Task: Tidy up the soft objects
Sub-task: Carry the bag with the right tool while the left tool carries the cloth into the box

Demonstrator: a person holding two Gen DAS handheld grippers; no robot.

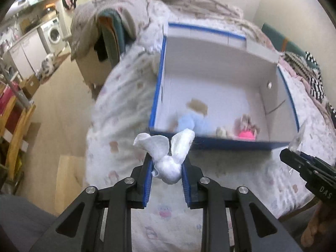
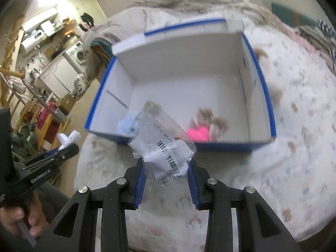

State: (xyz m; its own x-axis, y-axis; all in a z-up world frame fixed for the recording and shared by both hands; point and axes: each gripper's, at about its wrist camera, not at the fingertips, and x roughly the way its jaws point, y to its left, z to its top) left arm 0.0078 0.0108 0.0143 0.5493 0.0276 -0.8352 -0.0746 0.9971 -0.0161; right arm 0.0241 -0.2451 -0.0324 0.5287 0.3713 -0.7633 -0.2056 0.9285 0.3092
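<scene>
- Left wrist view: left hand-held gripper [image 1: 167,168] clamps a white knotted cloth bundle [image 1: 168,153]; judged light, compressible; grip its bunched waist.
- Right hand-held gripper [image 2: 167,168] pinches a crinkled clear plastic packet with barcode label [image 2: 162,147]; likely slippery.

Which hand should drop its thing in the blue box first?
Probably the right. The right gripper holds its clear plastic packet with its tip already overlapping the blue box rim. The left gripper grips the white sock just short of the rim.
</scene>
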